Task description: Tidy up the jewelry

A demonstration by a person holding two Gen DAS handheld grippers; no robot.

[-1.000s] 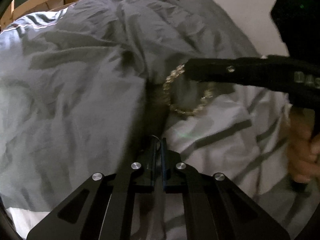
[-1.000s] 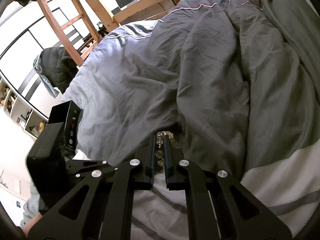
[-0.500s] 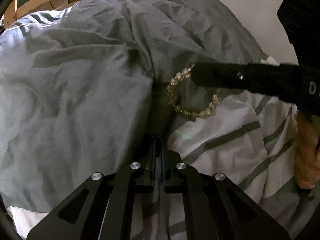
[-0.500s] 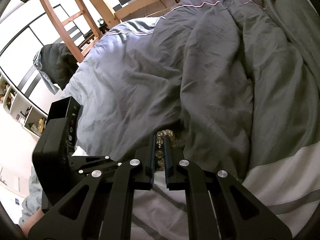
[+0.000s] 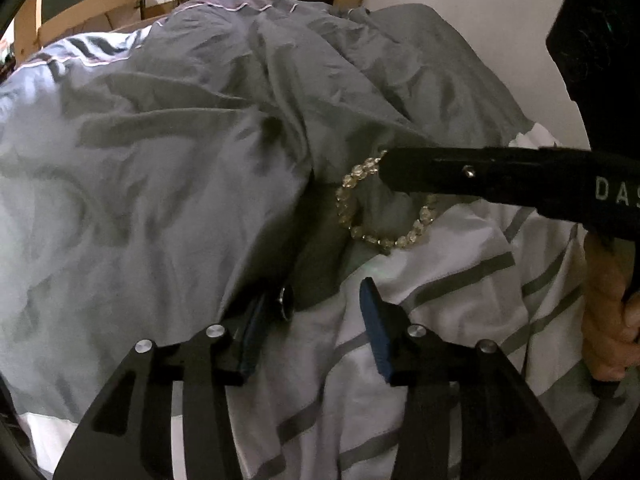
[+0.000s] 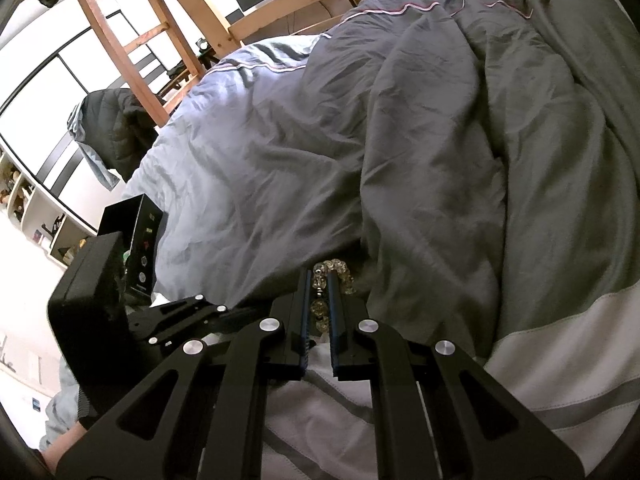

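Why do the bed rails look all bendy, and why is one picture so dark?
Both views use fisheye lenses, so the wooden bed rail bows in the right wrist view. The left wrist view is dimmer and soft, yet the beaded bracelet stays readable. The right wrist view's window area glares white.

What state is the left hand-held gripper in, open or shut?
Open. The left hand-held gripper has its fingers spread wide with striped bedding visible between them, holding nothing.

Left gripper (image 5: 324,304) jaws now spread apart, shut before; small dark ring (image 5: 285,303) at left finger.
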